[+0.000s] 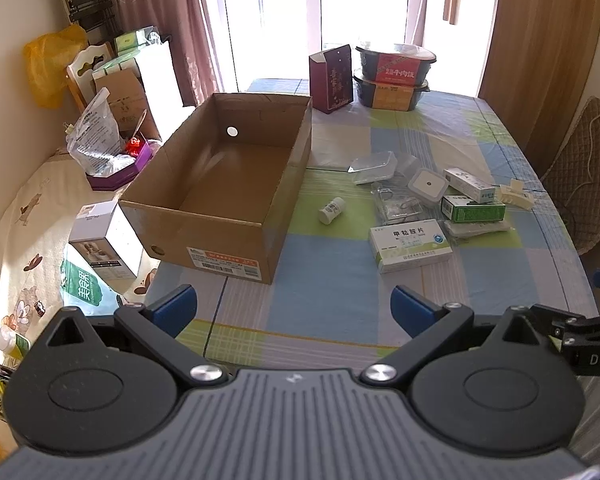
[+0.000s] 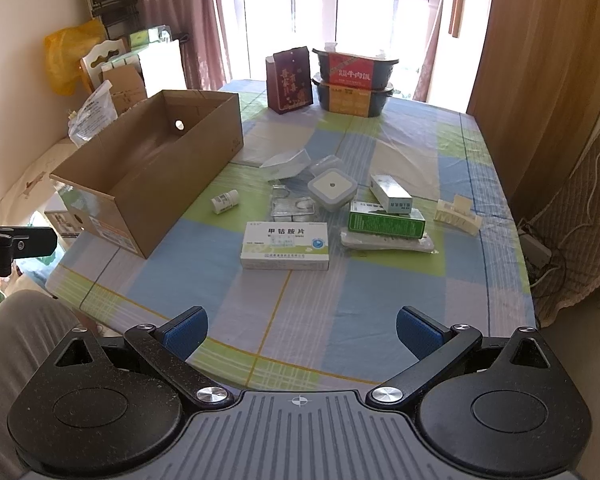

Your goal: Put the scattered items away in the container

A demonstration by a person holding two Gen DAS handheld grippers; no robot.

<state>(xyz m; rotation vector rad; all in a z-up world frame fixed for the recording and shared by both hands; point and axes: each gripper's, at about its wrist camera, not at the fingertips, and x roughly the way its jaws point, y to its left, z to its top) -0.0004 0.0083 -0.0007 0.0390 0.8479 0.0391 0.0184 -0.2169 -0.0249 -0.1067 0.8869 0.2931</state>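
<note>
Boxes (image 2: 286,250), a bottle (image 2: 225,201) and other small things lie mid-table beside the bare cardboard box (image 1: 220,184) at its left edge; both grippers (image 1: 294,310) (image 2: 302,330) hover spread wide at the near edge, holding nothing, seemingly positioned to reach either.

Open brown cardboard box (image 1: 220,184), empty, medicine packs (image 1: 414,250) scattered beside it

- One open cardboard box (image 2: 148,176), nothing visible inside.
- Three medicine cartons: a large white one (image 2: 286,246), a green one (image 2: 386,224) and a slim white one (image 2: 390,194) lying on the green.
- One small white pill bottle (image 2: 225,201), on its side.
- One square white lidded container (image 2: 332,189).
- One cream hair claw (image 2: 458,214).
- Two stacked black meal tubs (image 2: 354,80).
- One maroon paper bag (image 2: 289,80).
- Several clear plastic packs (image 2: 292,206); exact count unclear.
</note>
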